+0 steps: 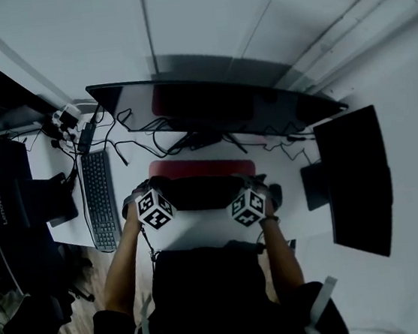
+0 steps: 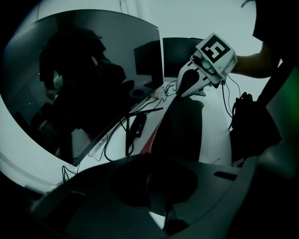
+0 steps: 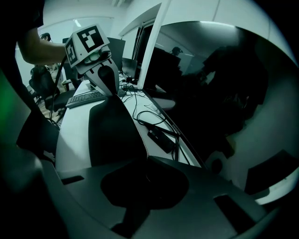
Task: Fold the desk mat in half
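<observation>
The desk mat (image 1: 197, 190) lies across the white desk in front of the curved monitor. Its black side is turned up over a red strip (image 1: 201, 166) that shows along the far edge. My left gripper (image 1: 146, 195) is shut on the mat's left end, and my right gripper (image 1: 255, 188) is shut on its right end. In the left gripper view the mat (image 2: 182, 130) runs from my own jaws (image 2: 152, 179) to the right gripper (image 2: 184, 86). In the right gripper view the black sheet (image 3: 112, 130) stretches from my jaws (image 3: 145, 179) to the left gripper (image 3: 110, 79).
A wide curved monitor (image 1: 209, 106) stands just behind the mat, with loose cables (image 1: 152, 135) and a power brick (image 2: 138, 125) at its foot. A keyboard (image 1: 99, 198) lies to the left, beside a dark monitor (image 1: 10, 209). Another screen (image 1: 358, 178) stands at the right.
</observation>
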`<state>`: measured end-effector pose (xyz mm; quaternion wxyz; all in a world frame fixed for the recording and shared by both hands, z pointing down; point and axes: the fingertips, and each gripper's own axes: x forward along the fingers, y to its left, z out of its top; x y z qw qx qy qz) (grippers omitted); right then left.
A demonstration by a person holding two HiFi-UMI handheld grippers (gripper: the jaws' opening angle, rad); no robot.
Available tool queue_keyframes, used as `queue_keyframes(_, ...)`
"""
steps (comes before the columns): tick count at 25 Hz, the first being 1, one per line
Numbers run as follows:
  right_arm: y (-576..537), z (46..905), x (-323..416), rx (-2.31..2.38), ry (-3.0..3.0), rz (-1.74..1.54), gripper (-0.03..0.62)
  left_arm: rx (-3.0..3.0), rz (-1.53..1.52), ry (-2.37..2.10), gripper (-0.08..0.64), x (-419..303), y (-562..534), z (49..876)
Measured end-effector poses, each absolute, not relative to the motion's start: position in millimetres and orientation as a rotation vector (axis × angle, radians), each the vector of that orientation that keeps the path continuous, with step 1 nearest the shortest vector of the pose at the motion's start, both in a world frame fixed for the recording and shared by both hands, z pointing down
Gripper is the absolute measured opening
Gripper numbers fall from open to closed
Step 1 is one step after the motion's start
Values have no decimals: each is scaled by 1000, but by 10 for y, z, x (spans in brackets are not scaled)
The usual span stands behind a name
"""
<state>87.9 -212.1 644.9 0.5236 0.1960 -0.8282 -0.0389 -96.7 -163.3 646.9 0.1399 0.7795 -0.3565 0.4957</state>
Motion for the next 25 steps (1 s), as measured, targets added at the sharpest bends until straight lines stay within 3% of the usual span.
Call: queue_keyframes(25, -3214, 7123, 541, 626, -1978, -140, 20, 2169, 1329, -1261, 18, -1289, -2696, 7179)
